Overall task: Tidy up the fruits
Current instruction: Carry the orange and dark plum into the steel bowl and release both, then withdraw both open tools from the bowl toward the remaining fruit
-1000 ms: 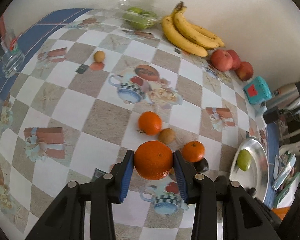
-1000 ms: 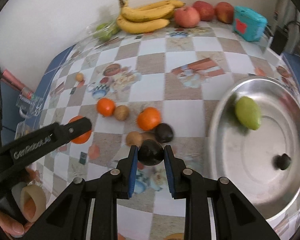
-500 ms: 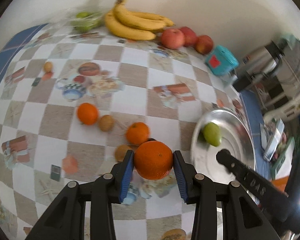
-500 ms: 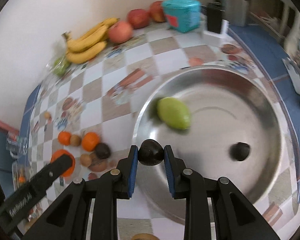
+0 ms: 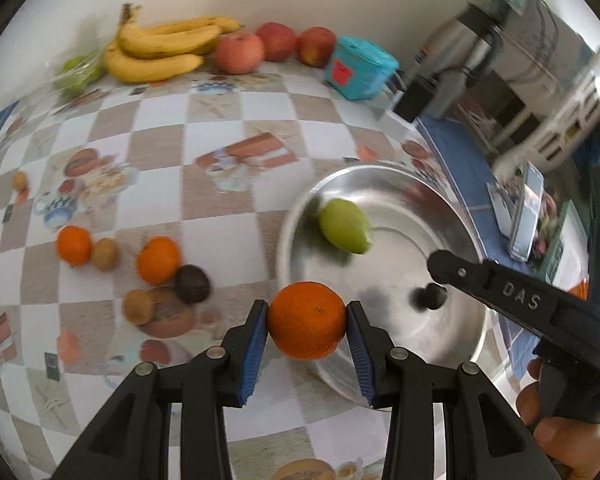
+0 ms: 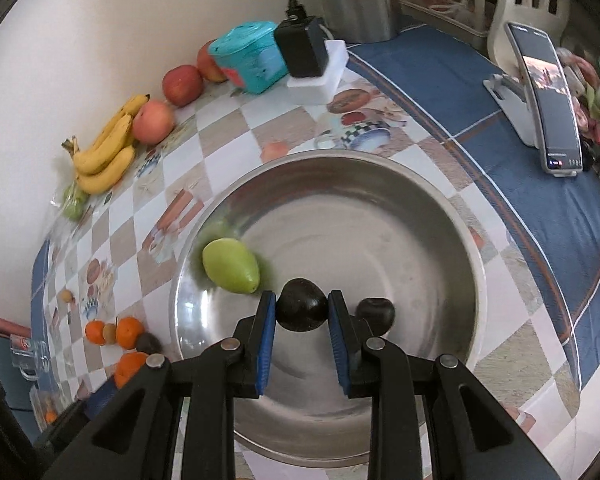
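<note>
Left gripper (image 5: 307,322) clamps a large orange (image 5: 306,321) between its blue pads, fruit clear of the table and hanging over the near-left rim of the steel bowl (image 5: 452,216). The orange is round, so no long axis to speak of; a small dark dimple faces the camera.

Right gripper (image 6: 302,307) is clenched on a dark, near-black fruit (image 6: 302,304), held over the bowl's (image 6: 380,184) interior. Its outline is slightly egg-shaped, with the longer axis running roughly across the pads (which end is the stem end, I cannot tell).

In the bowl: a green pear-like fruit (image 6: 231,266) lying on its side near the left wall, long axis slanting, narrow tip pointing down-right toward the gripper; and a second small dark fruit (image 6: 375,312), just beside the right pad.

On the checkered tablecloth (image 5: 220,128), left of the bowl: two smaller oranges (image 5: 158,260), brown kiwi-like fruits (image 5: 105,254) and another dark fruit (image 5: 192,283), loosely clustered.

Along the wall: banana bunch (image 5: 164,50), stems to the left in the left view, three red apples (image 5: 239,51), a teal container (image 5: 360,68).

The right gripper's arm crosses the left view's right side, with a person's fingers (image 5: 560,436) wrapped on the handle.
</note>
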